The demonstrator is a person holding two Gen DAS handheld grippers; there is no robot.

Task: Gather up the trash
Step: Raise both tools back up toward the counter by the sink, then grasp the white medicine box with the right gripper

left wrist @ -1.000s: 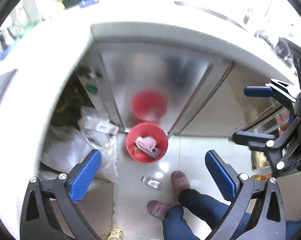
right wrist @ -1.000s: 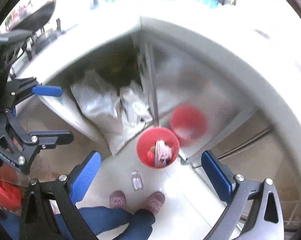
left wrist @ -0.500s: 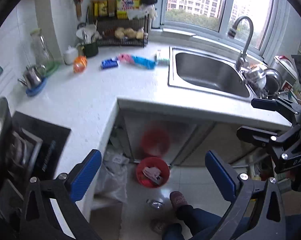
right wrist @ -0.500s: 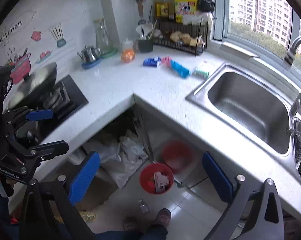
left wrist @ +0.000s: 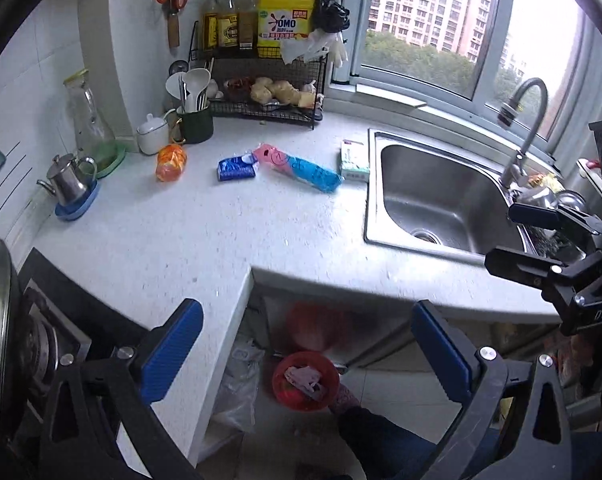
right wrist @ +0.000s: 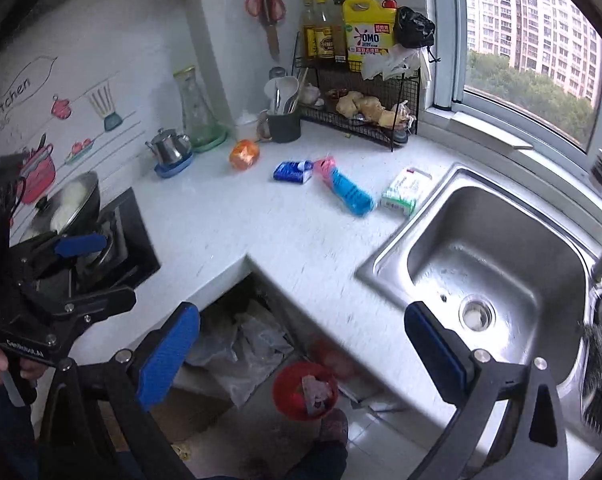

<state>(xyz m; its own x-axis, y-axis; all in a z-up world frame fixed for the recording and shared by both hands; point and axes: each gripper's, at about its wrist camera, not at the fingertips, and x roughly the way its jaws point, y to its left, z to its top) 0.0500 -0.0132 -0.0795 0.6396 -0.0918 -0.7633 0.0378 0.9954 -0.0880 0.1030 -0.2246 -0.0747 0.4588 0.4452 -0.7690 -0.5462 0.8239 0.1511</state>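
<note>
Trash lies on the white counter: an orange wrapper, a blue packet, a pink and blue wrapper and a white and green packet. The right wrist view shows the same orange wrapper, blue packet, pink and blue wrapper and white packet. A red bin holding trash stands on the floor below the counter. My left gripper hangs open and empty above the counter corner. My right gripper is also open and empty, to the right of the left one.
A steel sink with a faucet lies right of the trash. A wire rack with bottles, a utensil cup, a kettle and a stove with a lidded pan line the back and left. Plastic bags lie under the counter; a person's foot is by the bin.
Both grippers have risen and tilted up from the red bin on the floor to the countertop, so the counter trash and the sink now fill the views. Both stay open.
</note>
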